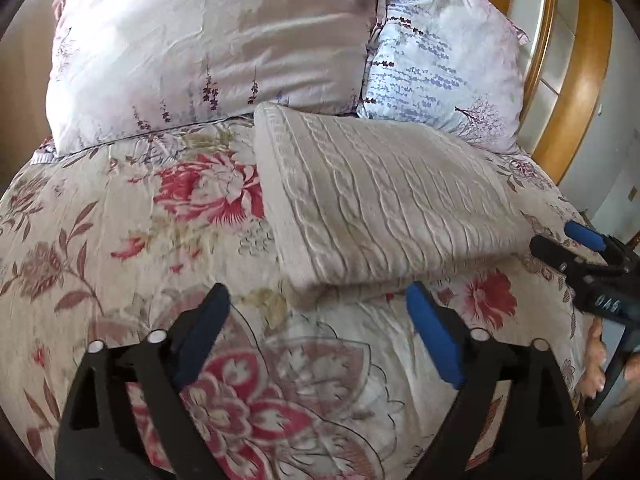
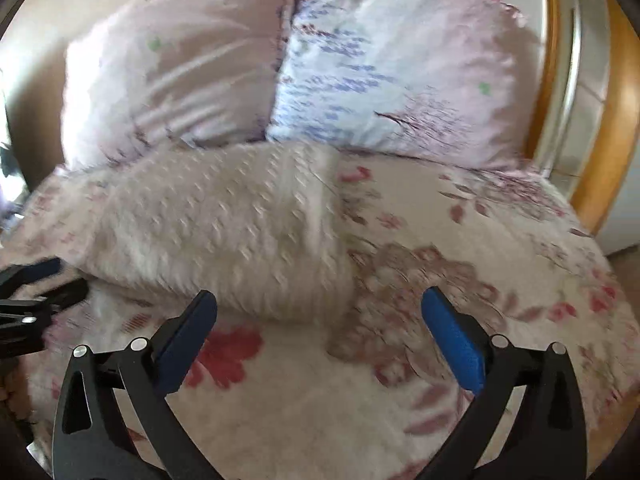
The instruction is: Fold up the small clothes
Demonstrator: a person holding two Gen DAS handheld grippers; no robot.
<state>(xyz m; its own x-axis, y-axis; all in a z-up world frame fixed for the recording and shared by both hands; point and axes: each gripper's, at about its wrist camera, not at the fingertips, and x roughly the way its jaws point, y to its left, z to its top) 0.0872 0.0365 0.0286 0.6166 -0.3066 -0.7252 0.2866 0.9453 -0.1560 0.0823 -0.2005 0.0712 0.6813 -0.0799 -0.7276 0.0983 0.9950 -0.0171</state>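
A folded cream cable-knit sweater [image 1: 384,200] lies flat on the flowered bedspread [image 1: 120,240], just below the pillows. In the right wrist view the sweater [image 2: 224,232] is blurred. My left gripper [image 1: 318,296] hangs a little short of the sweater's near edge, jaws wide apart, nothing between the blue pads. My right gripper [image 2: 318,300] is likewise open and empty, its left pad close to the sweater's near corner. The right gripper [image 1: 576,240] also shows at the right edge of the left wrist view, beside the sweater, with a hand [image 1: 600,364] under it.
Two pillows lean at the head of the bed: a pinkish one [image 1: 208,48] on the left, a pale blue lavender-print one [image 1: 440,64] on the right. A wooden bed frame [image 1: 576,80] curves along the right side. The left gripper [image 2: 32,284] shows at the left edge of the right wrist view.
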